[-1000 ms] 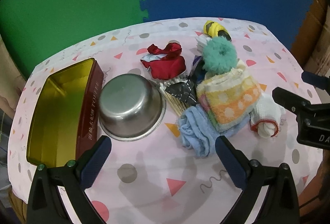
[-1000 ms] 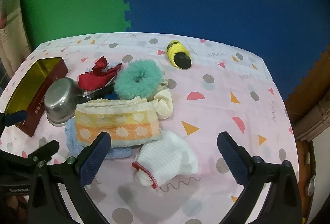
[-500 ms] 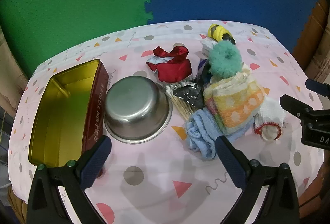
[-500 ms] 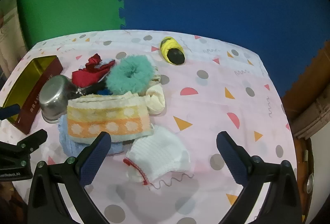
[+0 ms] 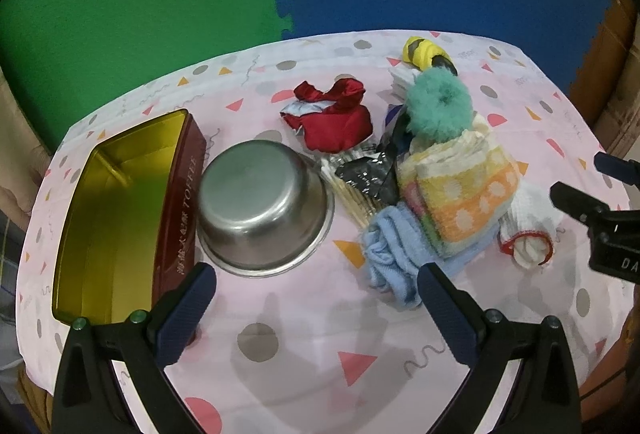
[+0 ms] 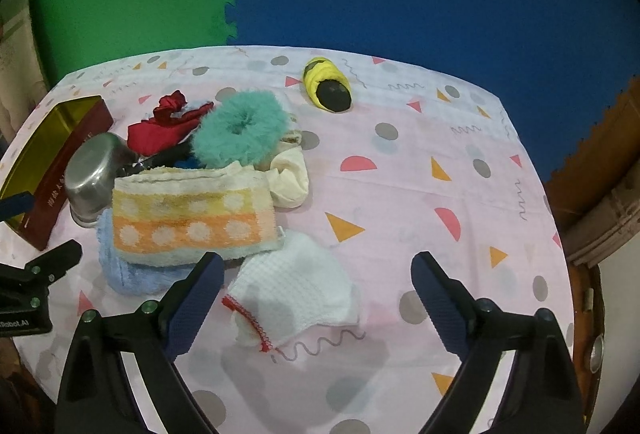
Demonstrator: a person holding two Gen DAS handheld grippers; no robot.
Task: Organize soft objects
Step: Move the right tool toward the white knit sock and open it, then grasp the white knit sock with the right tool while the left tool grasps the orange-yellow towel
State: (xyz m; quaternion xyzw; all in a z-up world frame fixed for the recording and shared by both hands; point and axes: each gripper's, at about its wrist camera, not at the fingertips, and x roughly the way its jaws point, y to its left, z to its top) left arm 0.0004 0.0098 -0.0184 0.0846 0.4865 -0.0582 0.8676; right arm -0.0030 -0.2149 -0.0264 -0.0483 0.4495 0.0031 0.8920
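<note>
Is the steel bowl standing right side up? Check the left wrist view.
No, the steel bowl lies upside down, its flat base facing up beside the toffee tin.

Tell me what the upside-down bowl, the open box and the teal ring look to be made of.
Bowl: brushed steel, dull grey sheen. Box: likely tin, mirror-gold inside, glossy maroon printed sides. Teal ring: fuzzy plush or chenille, long soft fibres, matte.
</note>
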